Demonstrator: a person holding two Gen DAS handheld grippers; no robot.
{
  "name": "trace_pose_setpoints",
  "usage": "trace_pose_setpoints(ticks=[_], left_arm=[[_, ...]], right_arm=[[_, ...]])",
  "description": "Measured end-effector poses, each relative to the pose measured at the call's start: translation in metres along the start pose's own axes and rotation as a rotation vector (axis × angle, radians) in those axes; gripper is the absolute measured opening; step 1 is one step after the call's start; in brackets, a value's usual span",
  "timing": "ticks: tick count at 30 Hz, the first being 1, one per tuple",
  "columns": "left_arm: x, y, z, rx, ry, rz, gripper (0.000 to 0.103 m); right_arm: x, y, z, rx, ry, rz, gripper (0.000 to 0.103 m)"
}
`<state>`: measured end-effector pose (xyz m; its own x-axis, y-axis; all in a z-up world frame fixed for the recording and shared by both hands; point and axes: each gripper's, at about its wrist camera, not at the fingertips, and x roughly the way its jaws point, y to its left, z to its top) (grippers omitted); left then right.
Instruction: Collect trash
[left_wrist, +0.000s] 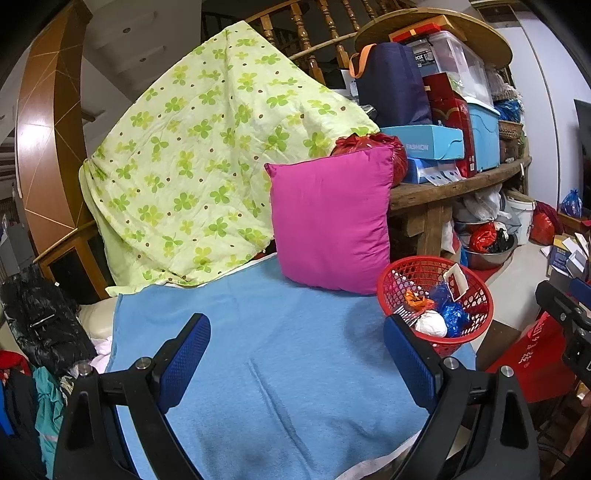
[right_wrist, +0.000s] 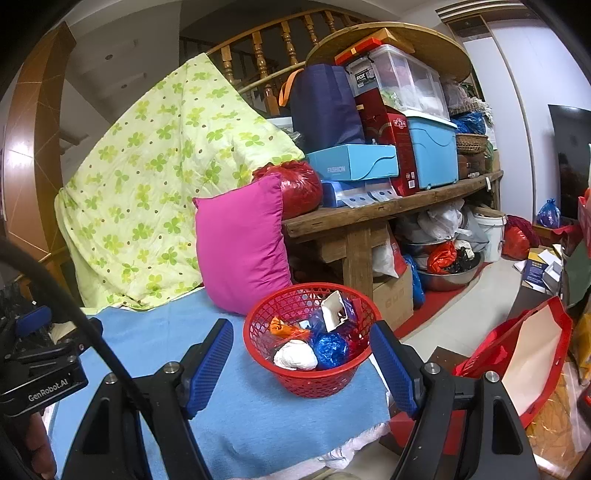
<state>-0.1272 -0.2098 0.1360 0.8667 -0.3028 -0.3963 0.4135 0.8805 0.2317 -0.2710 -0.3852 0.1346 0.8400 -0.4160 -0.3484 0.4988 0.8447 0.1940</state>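
Blue blanket (right_wrist: 258, 417), red basket (right_wrist: 314, 380) — trash inside, both grippers (left_wrist: 297, 354) (right_wrist: 301, 360) empty

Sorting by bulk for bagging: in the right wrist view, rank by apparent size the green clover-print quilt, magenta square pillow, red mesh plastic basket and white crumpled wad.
1. Green clover-print quilt
2. Magenta square pillow
3. Red mesh plastic basket, though nearer the camera
4. White crumpled wad

The left wrist view looks forward and slightly down along its own fingers over the blue blanket (left_wrist: 280, 369), facing the magenta cushion (left_wrist: 330, 218) and the clover-print quilt (left_wrist: 207, 155). The right wrist view sits further right, near the blanket's right edge, with the red basket (right_wrist: 314, 380) close between its fingers. Both share the blanket, cushion, quilt, basket and the loaded wooden bench (right_wrist: 369, 214). Each also catches the other gripper at its frame edge.
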Motion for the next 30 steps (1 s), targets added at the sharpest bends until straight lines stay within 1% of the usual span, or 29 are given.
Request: trace_pose_setpoints(ticks=[30], left_arm=[[0.008,0.008,0.003,-0.019,0.002,-0.008,0.095]], right_arm=[[-0.002,0.02,0.004,-0.028,-0.015,-0.008,0.079]])
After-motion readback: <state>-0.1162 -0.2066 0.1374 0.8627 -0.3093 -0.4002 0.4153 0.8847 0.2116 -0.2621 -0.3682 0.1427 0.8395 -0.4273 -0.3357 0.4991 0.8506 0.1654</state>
